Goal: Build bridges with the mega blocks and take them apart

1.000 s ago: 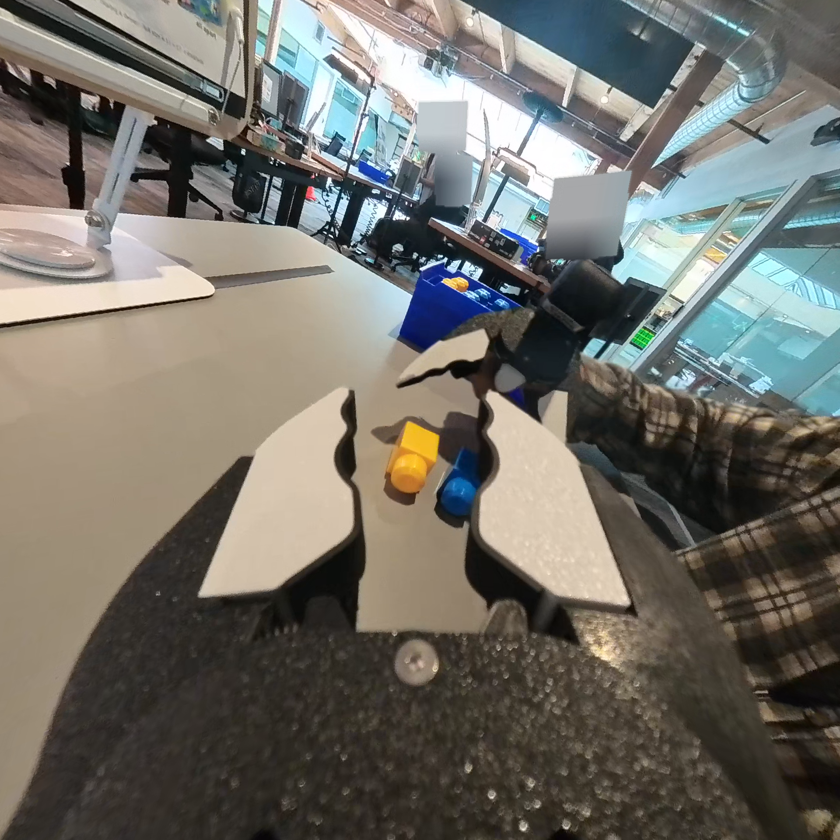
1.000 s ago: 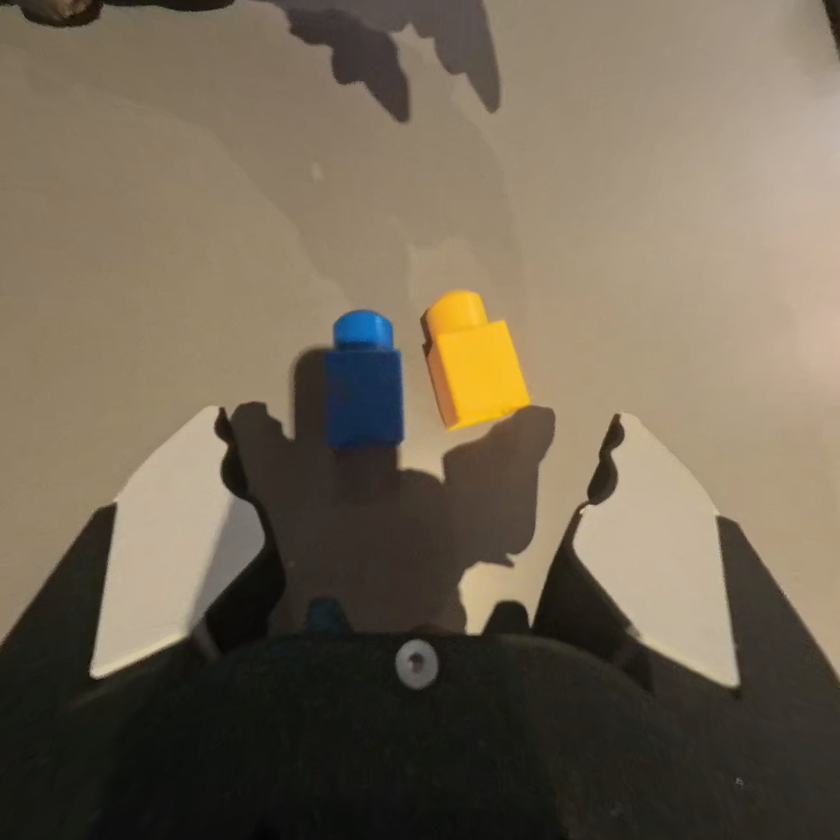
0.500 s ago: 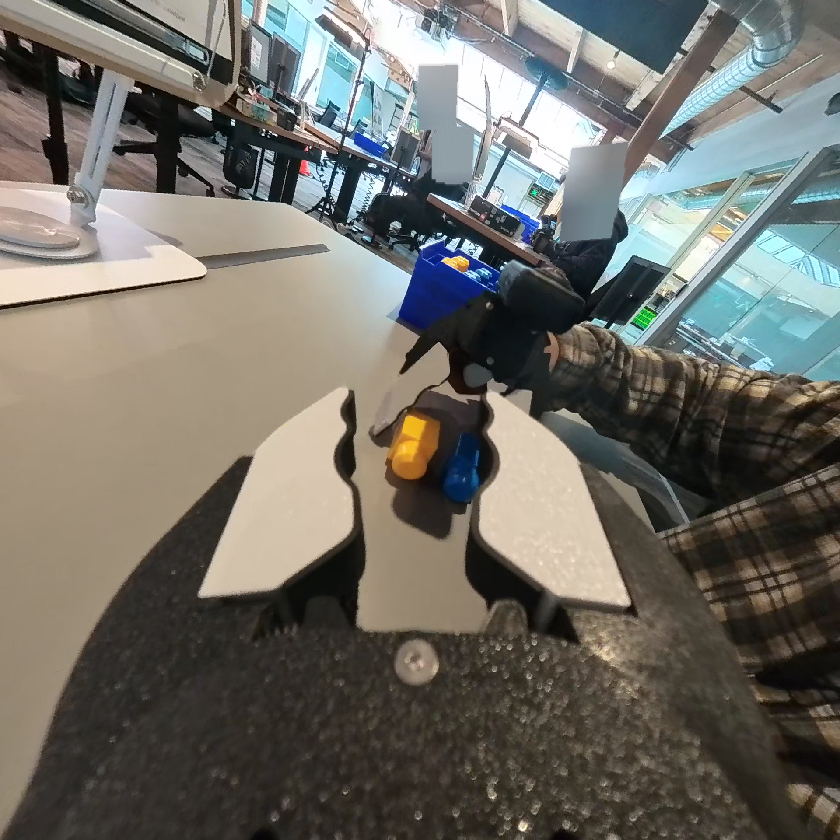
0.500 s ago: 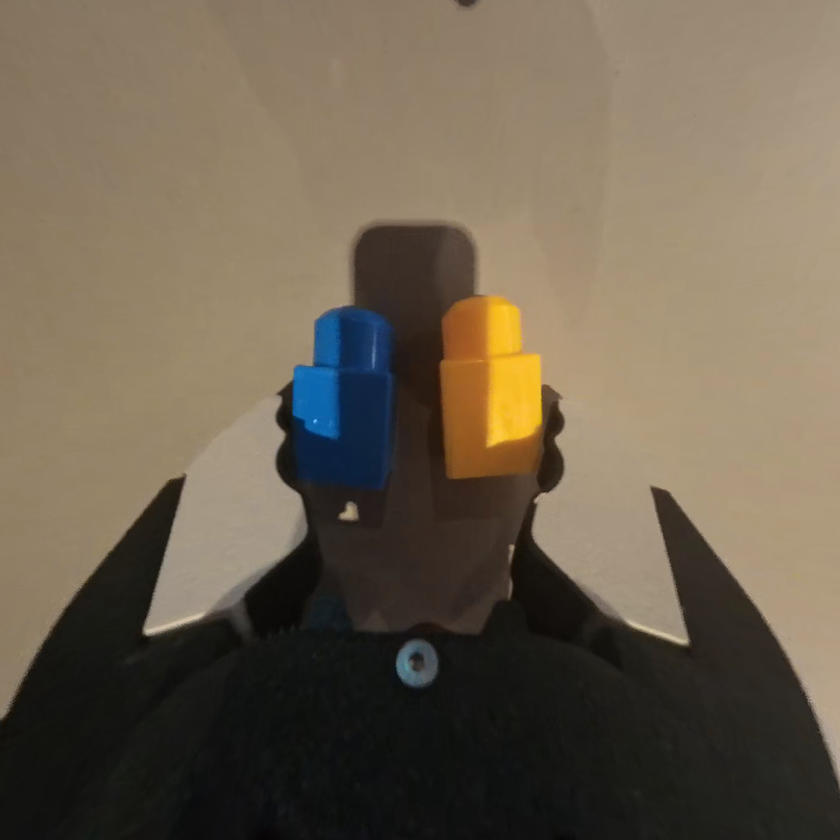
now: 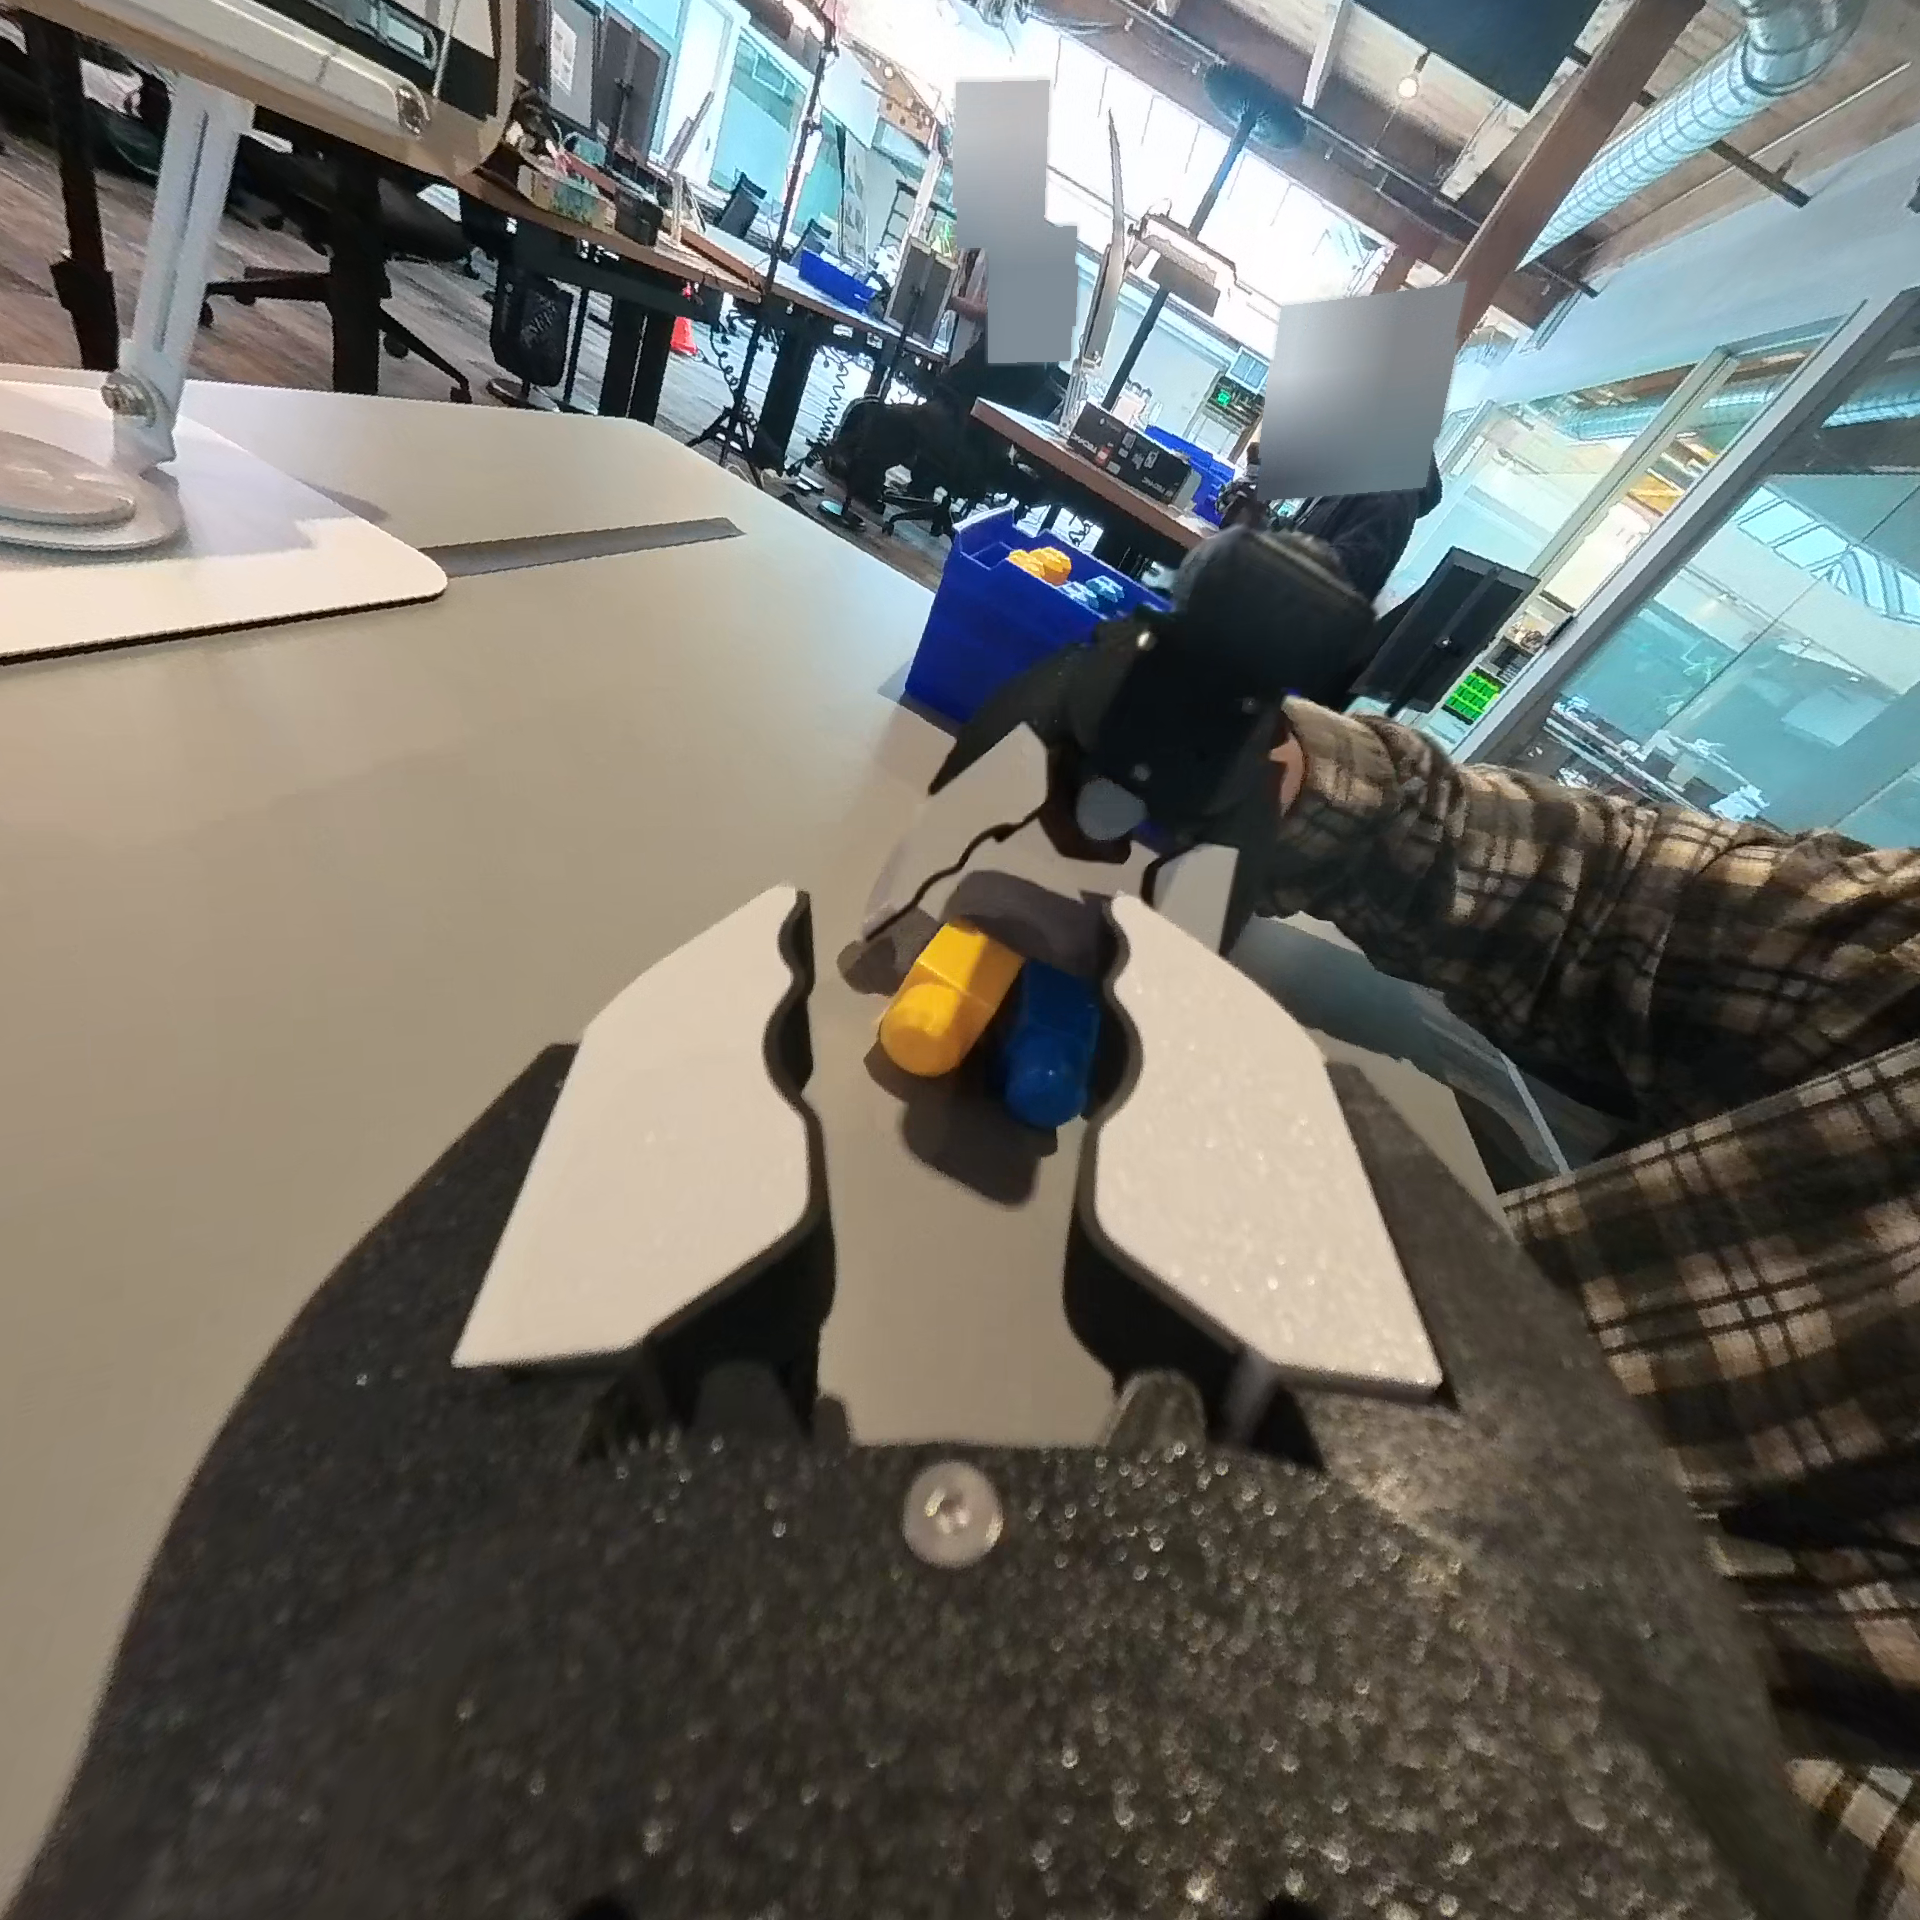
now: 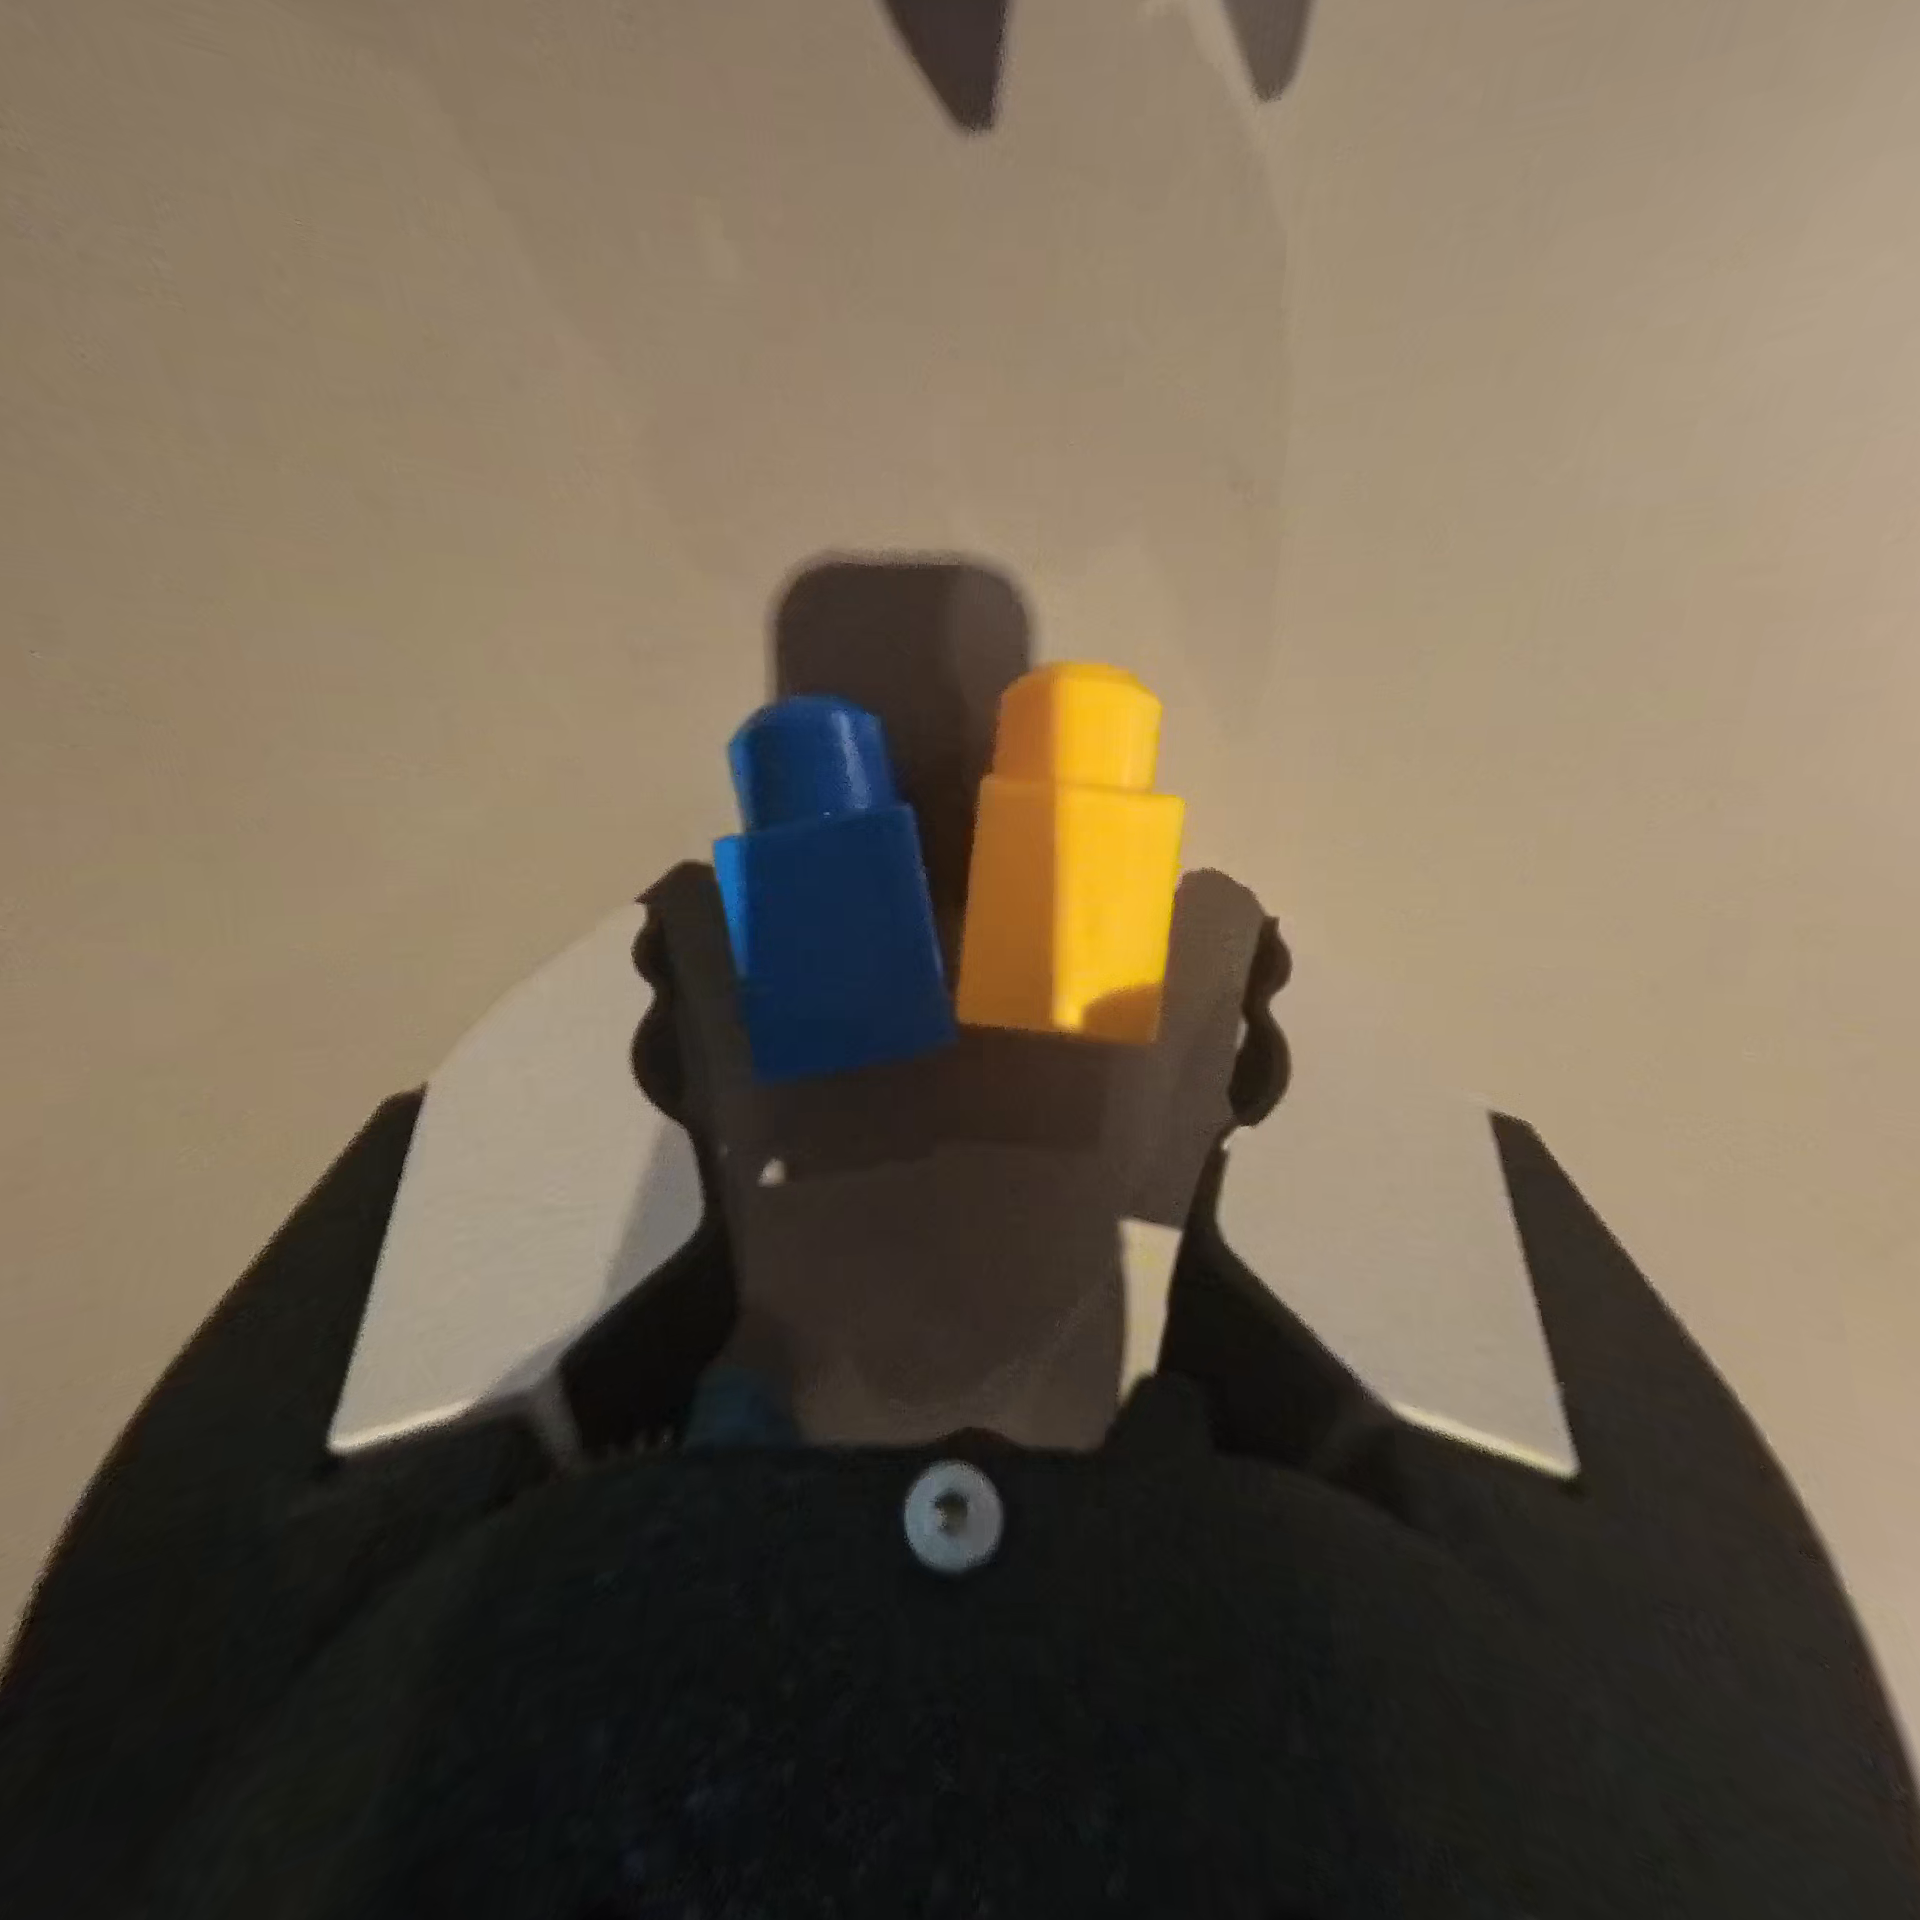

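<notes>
The right gripper [image 6: 951, 935] is clamped on two single-stud blocks at once, side by side between its fingers: the blue block [image 6: 831, 935] on the left of that view and the yellow block [image 6: 1070, 894] on the right, their lower corners touching and their studs splaying apart, pointing away from the camera. A second ago these fingers stood wide apart with both blocks lying loose on the table just ahead of them; half a second ago they had closed onto the pair, and the blocks now sit a little closer together and larger in the view. The grey table [image 6: 1558, 520] lies beyond them, with the blocks' shadow directly behind.

The left gripper [image 5: 956, 997] has its fingers parted with nothing between them, as in both earlier frames. Past its tips, the yellow block [image 5: 951, 997] and blue block [image 5: 1044, 1039] show studs toward this camera, gripped from the far side by the right gripper [image 5: 997, 914]; whether they are lifted off the table [image 5: 364, 883] I cannot tell. A second ago that gripper hovered open above them. A plaid sleeve [image 5: 1558, 914] runs off to the right. Farther back at the table's far edge is a blue bin [image 5: 997, 634] with more blocks, and far left a white stand base [image 5: 62, 509] on a white board.
</notes>
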{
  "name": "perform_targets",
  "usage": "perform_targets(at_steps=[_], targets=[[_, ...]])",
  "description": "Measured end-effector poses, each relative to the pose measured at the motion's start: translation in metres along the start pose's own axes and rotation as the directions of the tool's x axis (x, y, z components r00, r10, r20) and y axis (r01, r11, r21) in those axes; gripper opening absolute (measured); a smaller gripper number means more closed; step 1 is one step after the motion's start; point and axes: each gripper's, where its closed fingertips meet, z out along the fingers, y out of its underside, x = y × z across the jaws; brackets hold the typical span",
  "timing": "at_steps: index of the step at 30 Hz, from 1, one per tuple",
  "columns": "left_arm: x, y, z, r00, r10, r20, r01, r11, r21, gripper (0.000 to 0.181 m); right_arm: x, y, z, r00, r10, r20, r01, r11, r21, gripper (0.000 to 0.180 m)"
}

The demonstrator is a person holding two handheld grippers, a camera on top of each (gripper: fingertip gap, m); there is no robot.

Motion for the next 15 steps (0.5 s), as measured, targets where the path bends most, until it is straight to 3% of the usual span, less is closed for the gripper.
perform_targets(at_steps=[7, 12, 15], targets=[[0.0009, 0.0028, 0.0025, 1.000, 0.000, -0.002, 0.000, 1.000, -0.015, 0.051, -0.0027, -0.0036, 0.0046, 0.996, -0.093, -0.006, 0.090, 0.983, -0.159, 0.101], [0.0016, 0.0032, 0.0028, 1.000, -0.001, -0.005, 0.001, 1.000, -0.020, 0.051, -0.0012, -0.0060, 0.0051, 0.993, -0.116, 0.013, 0.116, 0.965, -0.234, 0.074], [0.0023, 0.0034, 0.0031, 1.000, 0.003, -0.004, -0.003, 1.000, -0.027, 0.051, 0.0003, -0.0043, 0.0046, 0.994, -0.106, 0.003, 0.103, 0.961, -0.255, 0.074]])
